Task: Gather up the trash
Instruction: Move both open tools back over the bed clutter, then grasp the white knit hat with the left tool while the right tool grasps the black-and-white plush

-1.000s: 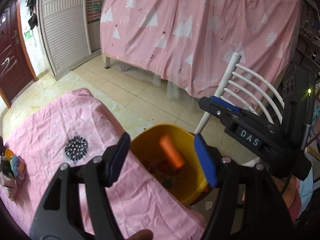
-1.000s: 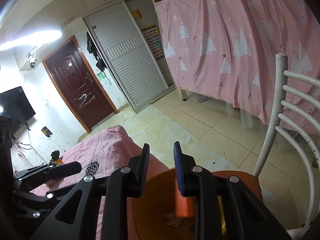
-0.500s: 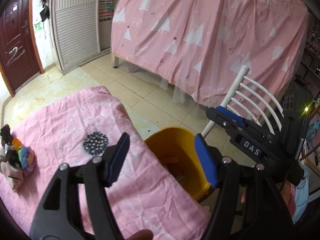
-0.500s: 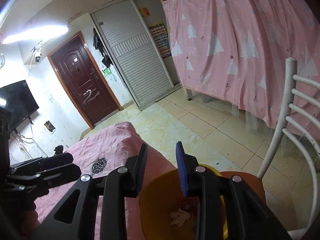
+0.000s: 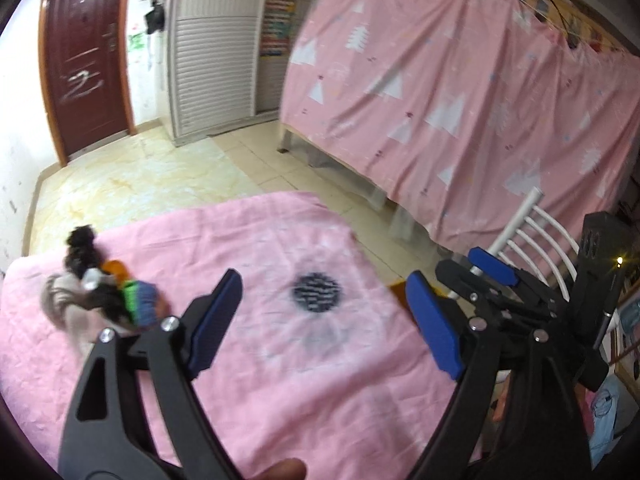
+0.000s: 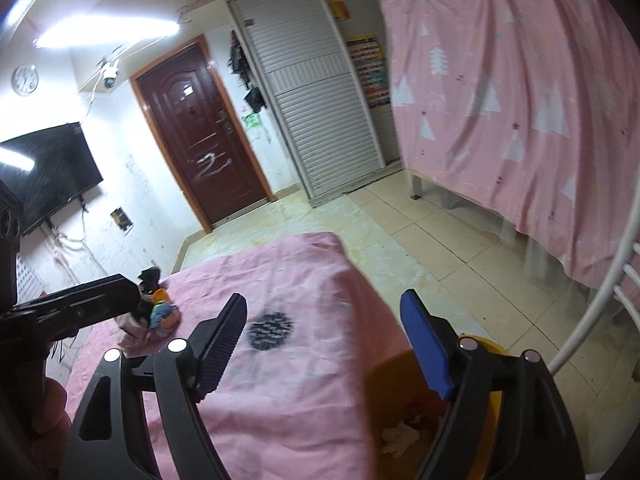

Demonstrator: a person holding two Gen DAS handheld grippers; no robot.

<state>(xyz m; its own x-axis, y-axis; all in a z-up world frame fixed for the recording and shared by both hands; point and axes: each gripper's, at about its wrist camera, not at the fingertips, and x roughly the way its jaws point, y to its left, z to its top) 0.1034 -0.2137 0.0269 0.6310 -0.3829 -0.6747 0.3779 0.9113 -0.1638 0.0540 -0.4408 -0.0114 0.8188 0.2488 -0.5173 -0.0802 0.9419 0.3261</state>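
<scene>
Pink curtain (image 5: 460,92) backs a tiled floor; pink cloth (image 5: 280,360) covers the table. Yellow bin (image 6: 492,354) sits at the cloth's right edge, scraps inside. Left gripper (image 5: 324,320) and right gripper (image 6: 324,344): jaws opening wide, nothing between. Trash pile (image 5: 108,296) on cloth far left; black disc (image 5: 316,292) mid-cloth.

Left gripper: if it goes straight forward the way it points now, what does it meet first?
Probably the pink cloth on the table, near the black spiky round thing. The left gripper, jaws opening and empty, points down at that spot; depth is unclear.
</scene>
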